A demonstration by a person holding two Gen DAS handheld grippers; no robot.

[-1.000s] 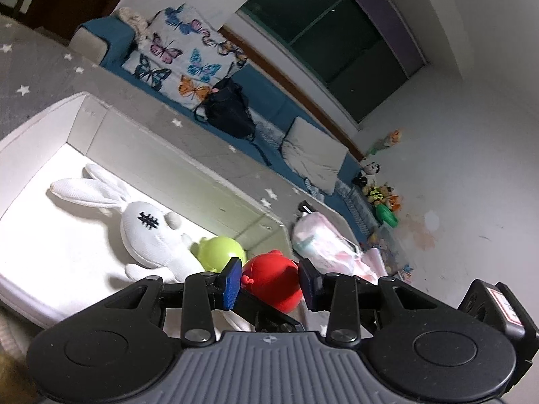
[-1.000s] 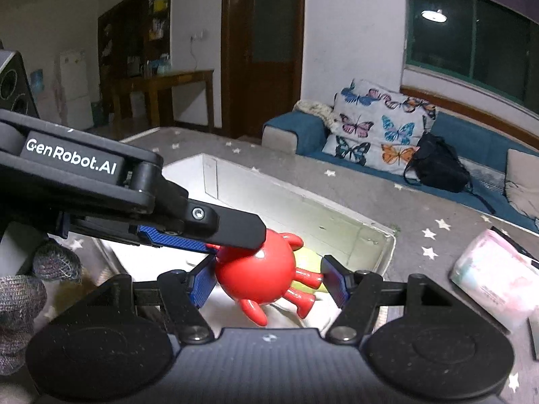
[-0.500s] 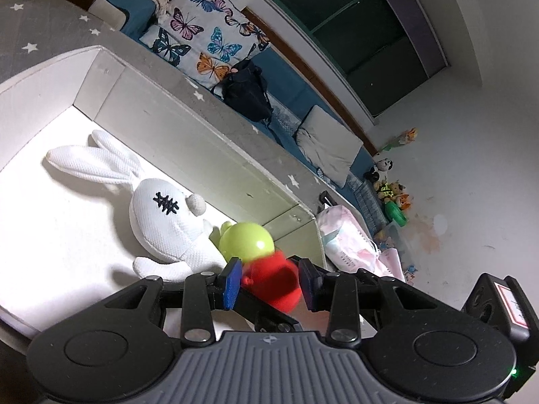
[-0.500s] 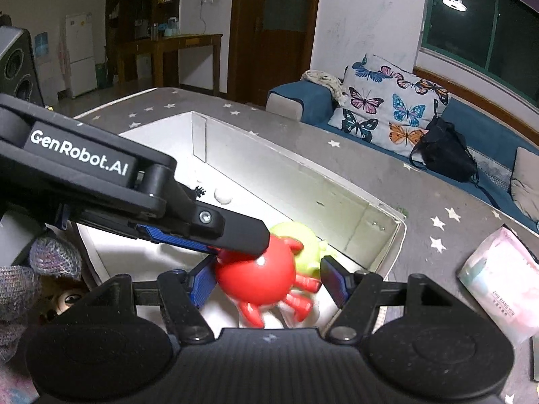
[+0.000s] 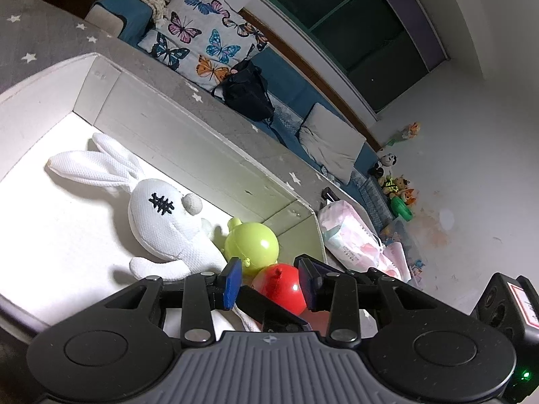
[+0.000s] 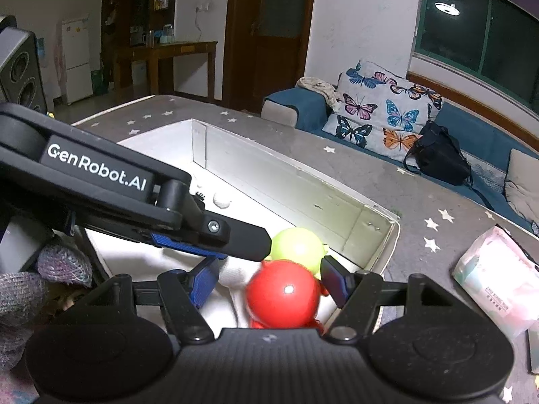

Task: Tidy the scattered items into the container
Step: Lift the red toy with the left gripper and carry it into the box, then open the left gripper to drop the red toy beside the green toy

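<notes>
Right wrist view, red toy (image 6: 283, 294) between right tool (image 6: 266, 281) pads, apparently ungripped, left tool (image 5: 269, 279) open, both over white box (image 6: 296, 175).

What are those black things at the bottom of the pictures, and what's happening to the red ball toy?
Those are grabbing tools. A person holds one in each hand, and each carries a camera that looks along its two fingers. One picture comes from the left tool, the other from the right tool. Below them a white box stands on a grey starry cover. A white rabbit and a green toy lie inside. A pink packet lies outside. The red toy sits between both tools' fingers at the box's corner. The right tool is open around it. Whether the left tool squeezes it, I cannot tell.
</notes>
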